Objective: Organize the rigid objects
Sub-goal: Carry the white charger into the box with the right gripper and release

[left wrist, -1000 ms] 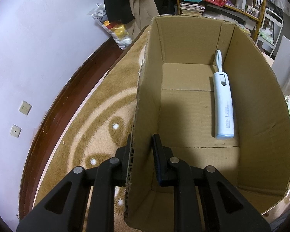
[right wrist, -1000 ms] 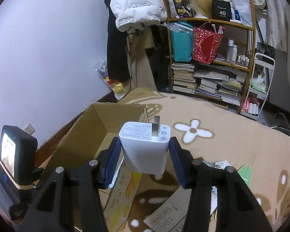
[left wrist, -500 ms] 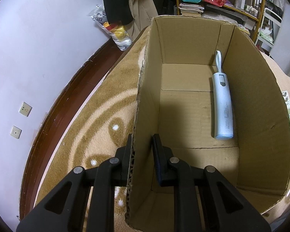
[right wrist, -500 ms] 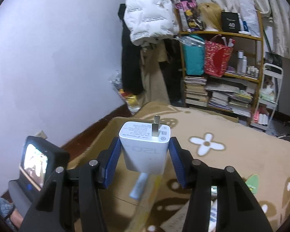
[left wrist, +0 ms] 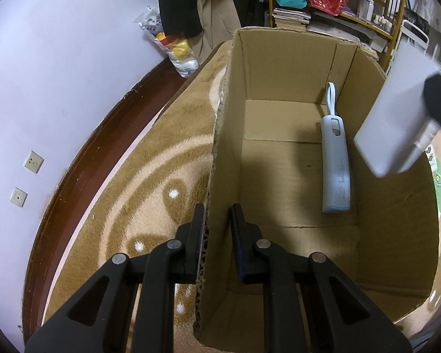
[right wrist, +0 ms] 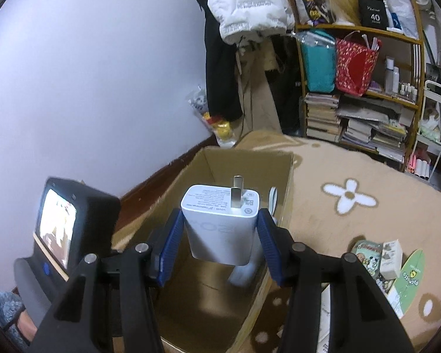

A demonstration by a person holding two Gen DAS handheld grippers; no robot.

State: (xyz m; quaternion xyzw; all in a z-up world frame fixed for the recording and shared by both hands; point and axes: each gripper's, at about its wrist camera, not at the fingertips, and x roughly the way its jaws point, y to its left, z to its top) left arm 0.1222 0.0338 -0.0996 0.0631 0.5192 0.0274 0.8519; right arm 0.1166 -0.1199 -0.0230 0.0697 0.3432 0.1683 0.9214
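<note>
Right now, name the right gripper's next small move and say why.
Probably ease the white charger down into the cardboard box beside the pale blue handled tool, then open. The right gripper holds it above the opening; the left gripper clamps the wall.

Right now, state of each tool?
Left tool: closed on the side wall of the cardboard box.
Right tool: closed on the white charger, above the open box.
</note>
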